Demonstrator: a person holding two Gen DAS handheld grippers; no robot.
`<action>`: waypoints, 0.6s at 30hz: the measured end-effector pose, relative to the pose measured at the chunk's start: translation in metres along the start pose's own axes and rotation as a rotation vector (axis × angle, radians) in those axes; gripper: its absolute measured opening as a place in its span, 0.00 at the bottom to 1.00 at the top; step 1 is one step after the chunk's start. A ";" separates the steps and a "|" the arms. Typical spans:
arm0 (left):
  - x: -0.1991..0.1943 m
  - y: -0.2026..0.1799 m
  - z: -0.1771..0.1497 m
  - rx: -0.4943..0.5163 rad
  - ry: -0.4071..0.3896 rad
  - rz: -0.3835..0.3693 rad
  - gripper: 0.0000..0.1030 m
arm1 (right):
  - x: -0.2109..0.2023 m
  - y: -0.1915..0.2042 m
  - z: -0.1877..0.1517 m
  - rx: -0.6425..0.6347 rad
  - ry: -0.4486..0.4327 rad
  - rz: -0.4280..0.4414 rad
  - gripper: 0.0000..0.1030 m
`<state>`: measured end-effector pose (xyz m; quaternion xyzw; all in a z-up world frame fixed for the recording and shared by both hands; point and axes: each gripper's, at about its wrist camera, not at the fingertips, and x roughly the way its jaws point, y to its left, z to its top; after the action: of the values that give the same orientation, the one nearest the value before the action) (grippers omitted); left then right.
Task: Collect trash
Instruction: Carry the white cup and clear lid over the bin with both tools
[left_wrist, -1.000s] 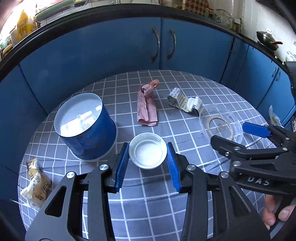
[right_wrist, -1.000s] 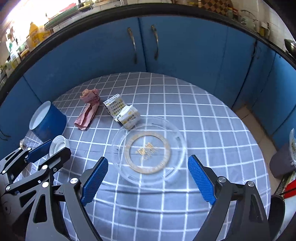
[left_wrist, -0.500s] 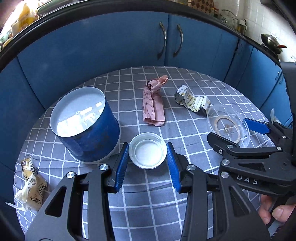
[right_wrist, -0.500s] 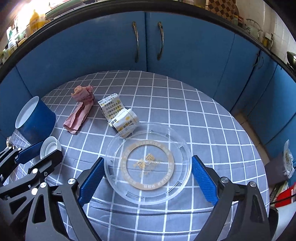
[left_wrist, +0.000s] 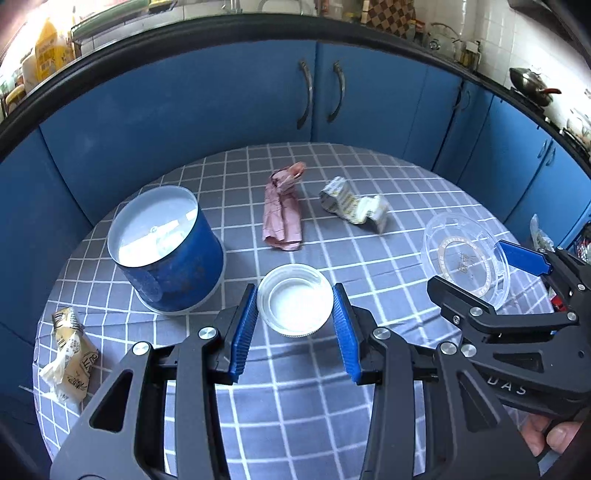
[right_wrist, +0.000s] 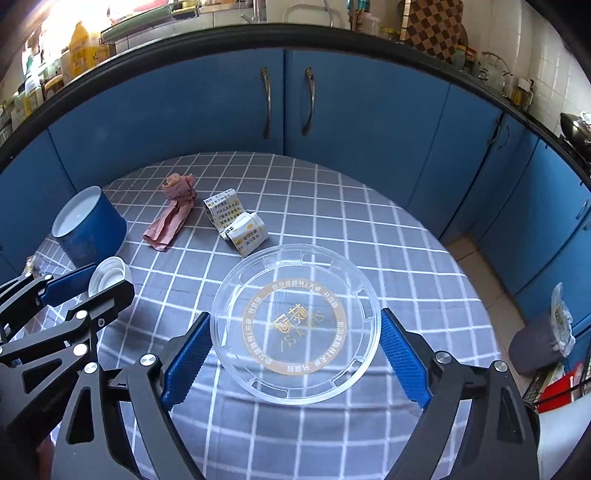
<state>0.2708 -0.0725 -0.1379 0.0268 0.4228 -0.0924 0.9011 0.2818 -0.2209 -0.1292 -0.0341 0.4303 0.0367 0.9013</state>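
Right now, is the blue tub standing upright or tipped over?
Upright. The blue tub stands on its base on the checked tablecloth, open mouth up, showing its white inside.

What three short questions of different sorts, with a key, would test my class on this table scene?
1. True or false: the pink wrapper lies on the checked tablecloth, apart from the blue tub.
2. What sits between the fingers of the left gripper? A: a spoon. B: the white cap. C: a bottle.
3. Name the thing that the right gripper grips.

Key: 1 true. 2 B. 3 the clear plastic lid.
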 end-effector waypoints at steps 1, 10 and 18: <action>-0.004 -0.003 0.000 0.003 -0.006 -0.003 0.40 | -0.003 0.000 -0.001 0.000 -0.004 -0.003 0.83; -0.043 -0.026 0.000 0.037 -0.058 -0.024 0.40 | -0.049 -0.023 -0.013 0.025 -0.052 -0.044 0.83; -0.069 -0.052 0.003 0.076 -0.100 -0.037 0.40 | -0.093 -0.049 -0.025 0.065 -0.104 -0.078 0.83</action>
<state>0.2196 -0.1141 -0.0817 0.0485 0.3738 -0.1265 0.9176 0.2086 -0.2752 -0.0709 -0.0196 0.3821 -0.0108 0.9239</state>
